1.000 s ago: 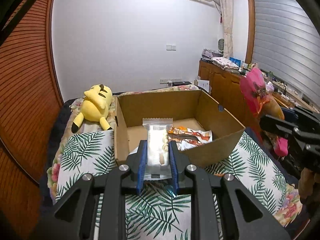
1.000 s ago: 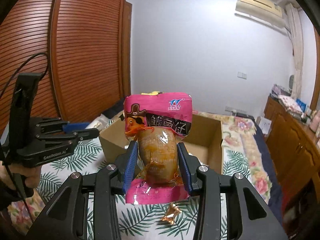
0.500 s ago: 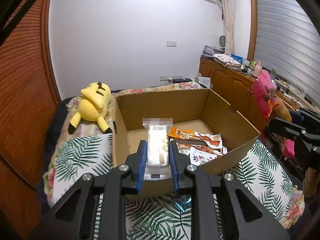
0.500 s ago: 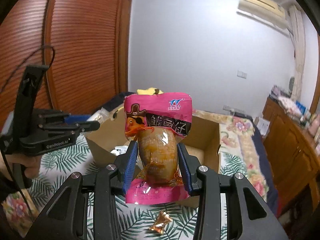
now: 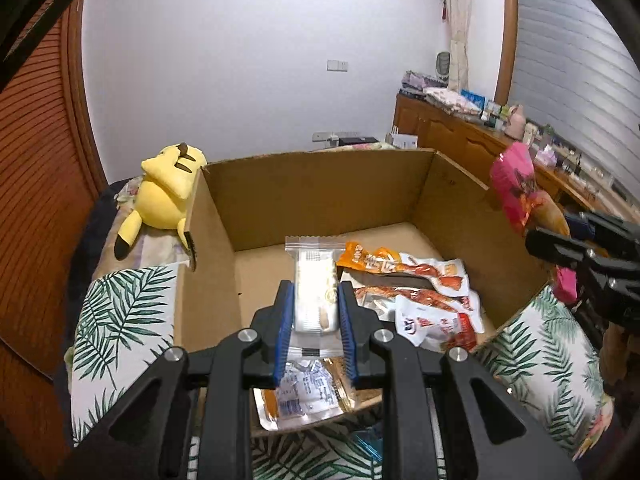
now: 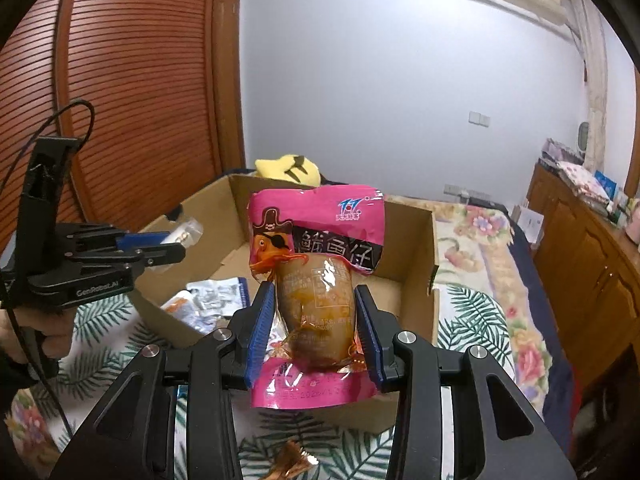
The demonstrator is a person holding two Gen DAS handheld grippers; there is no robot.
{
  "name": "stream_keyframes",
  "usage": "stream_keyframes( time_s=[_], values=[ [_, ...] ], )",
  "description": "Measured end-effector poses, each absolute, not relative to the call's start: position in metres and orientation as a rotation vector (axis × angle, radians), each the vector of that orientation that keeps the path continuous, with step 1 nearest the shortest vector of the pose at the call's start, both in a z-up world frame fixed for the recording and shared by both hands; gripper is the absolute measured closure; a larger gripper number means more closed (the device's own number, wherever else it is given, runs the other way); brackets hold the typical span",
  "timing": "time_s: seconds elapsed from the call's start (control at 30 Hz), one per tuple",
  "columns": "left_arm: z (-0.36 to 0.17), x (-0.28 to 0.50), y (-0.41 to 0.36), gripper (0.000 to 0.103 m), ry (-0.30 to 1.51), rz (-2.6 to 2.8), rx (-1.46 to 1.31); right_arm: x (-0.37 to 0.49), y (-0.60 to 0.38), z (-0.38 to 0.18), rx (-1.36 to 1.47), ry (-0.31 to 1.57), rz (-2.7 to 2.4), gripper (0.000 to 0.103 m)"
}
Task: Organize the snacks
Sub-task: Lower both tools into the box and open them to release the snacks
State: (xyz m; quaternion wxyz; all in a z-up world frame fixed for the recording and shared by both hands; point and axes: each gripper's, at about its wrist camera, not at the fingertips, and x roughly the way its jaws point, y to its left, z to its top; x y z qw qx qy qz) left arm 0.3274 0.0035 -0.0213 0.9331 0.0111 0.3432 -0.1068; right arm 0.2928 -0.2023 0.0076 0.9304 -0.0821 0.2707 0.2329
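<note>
Snacks are gripped in both grippers above an open cardboard box (image 5: 320, 196) that sits on a leaf-patterned cloth (image 5: 120, 312). A clear wafer pack (image 5: 314, 292) is pinched upright between the blue pads of the left gripper (image 5: 314, 320), which is held level over the near edge of the box and pointed toward the far wall of it. Orange and white packets (image 5: 420, 292) are seen lying flat on the box floor to the right of the wafer pack, and further packets (image 5: 300, 396) lie below the fingers at the near wall. A pink squid pouch (image 6: 316, 292) is clamped upright at its bulging lower half by the right gripper (image 6: 316, 332), which is raised over the near right corner of the box. In the right wrist view the left gripper is seen from the side at the left, reaching over the box rim and held by a hand (image 6: 36, 332). A yellow plush (image 5: 168, 196) is seen lying just behind the left wall of the box. A foil-wrapped candy (image 6: 292, 464) lies on the cloth below the right gripper.
</note>
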Motion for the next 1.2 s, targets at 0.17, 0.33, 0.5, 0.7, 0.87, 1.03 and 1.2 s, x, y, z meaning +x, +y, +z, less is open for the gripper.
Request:
stream_keyframes(
  time_s=[0.17, 0.33, 0.5, 0.7, 0.87, 1.03, 1.2],
  values=[
    [-0.031, 0.335, 0.000, 0.083, 0.725, -0.236, 0.040, 0.303, -0.194, -0.004, -0.175, 0.572, 0.490, 0.063],
    [-0.035, 0.338, 0.001, 0.082, 0.736, -0.265, -0.002, 0.316, -0.188, -0.013, -0.164, 0.591, 0.492, 0.063],
    [-0.036, 0.339, 0.004, 0.079, 0.733, -0.285, -0.028, 0.320, -0.178, -0.024, -0.199, 0.609, 0.492, 0.063],
    [-0.035, 0.337, 0.000, 0.068, 0.722, -0.296, -0.032, 0.326, -0.177, -0.029, -0.182, 0.633, 0.497, 0.063],
    [-0.035, 0.335, -0.004, 0.058, 0.719, -0.301, -0.026, 0.330, -0.180, -0.031, -0.178, 0.659, 0.507, 0.058],
    [-0.035, 0.335, -0.006, 0.053, 0.714, -0.299, -0.029, 0.330, -0.183, -0.028, -0.176, 0.651, 0.496, 0.050],
    [-0.033, 0.334, -0.008, 0.050, 0.711, -0.272, -0.014, 0.317, -0.184, -0.022, -0.163, 0.623, 0.509, 0.046]
  ],
)
